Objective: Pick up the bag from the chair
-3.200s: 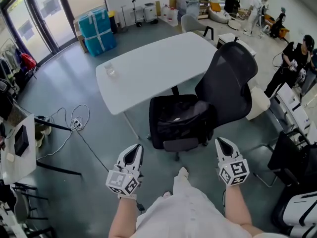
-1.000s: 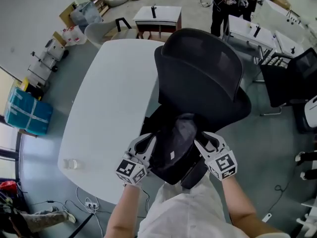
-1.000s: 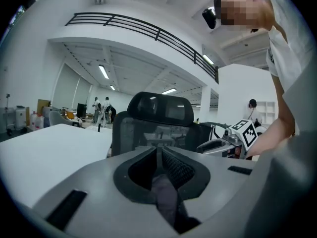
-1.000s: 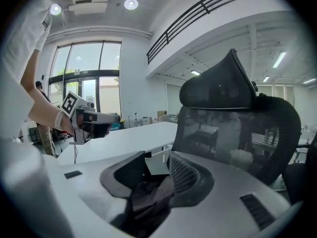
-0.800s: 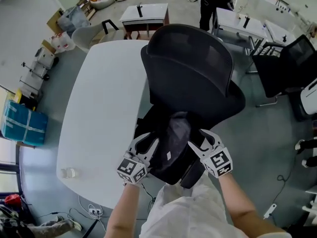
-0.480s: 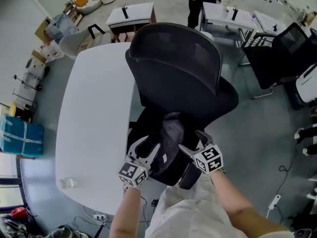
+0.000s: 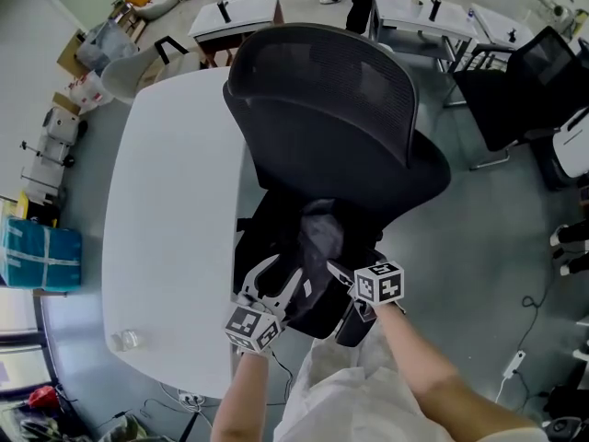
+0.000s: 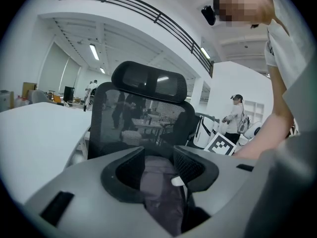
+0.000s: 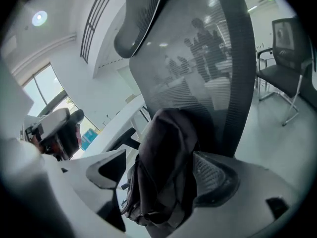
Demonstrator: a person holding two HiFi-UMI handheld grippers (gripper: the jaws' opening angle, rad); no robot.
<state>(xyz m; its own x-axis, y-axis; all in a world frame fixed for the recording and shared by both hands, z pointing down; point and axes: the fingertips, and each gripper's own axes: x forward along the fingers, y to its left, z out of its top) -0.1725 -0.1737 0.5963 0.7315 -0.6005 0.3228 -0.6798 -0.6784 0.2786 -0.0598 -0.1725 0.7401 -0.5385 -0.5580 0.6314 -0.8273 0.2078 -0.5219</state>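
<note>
A dark grey bag [image 7: 319, 238] stands on the seat of a black mesh office chair [image 7: 322, 109], leaning on its backrest. My left gripper [image 7: 273, 282] is at the bag's lower left. Its jaws have just been opening, and bag fabric [image 8: 158, 182] with a small white tag lies between them. My right gripper [image 7: 345, 284] is at the bag's lower right, its jaws also just opening and now wide. In the right gripper view the upright bag [image 9: 166, 157] stands in that gap [image 9: 161, 175], clear of both pads.
A white table [image 7: 175, 201] runs along the chair's left side, with a clear cup [image 7: 124, 339] near its front corner. Another black chair [image 7: 543, 72] stands at the right. Small desks [image 7: 235, 17] and standing people are beyond the backrest.
Both grippers have sunk lower along the bag, the right one farther. The right gripper has rolled so its marker cube faces up. Both pairs of jaws stand wider than a second ago.
</note>
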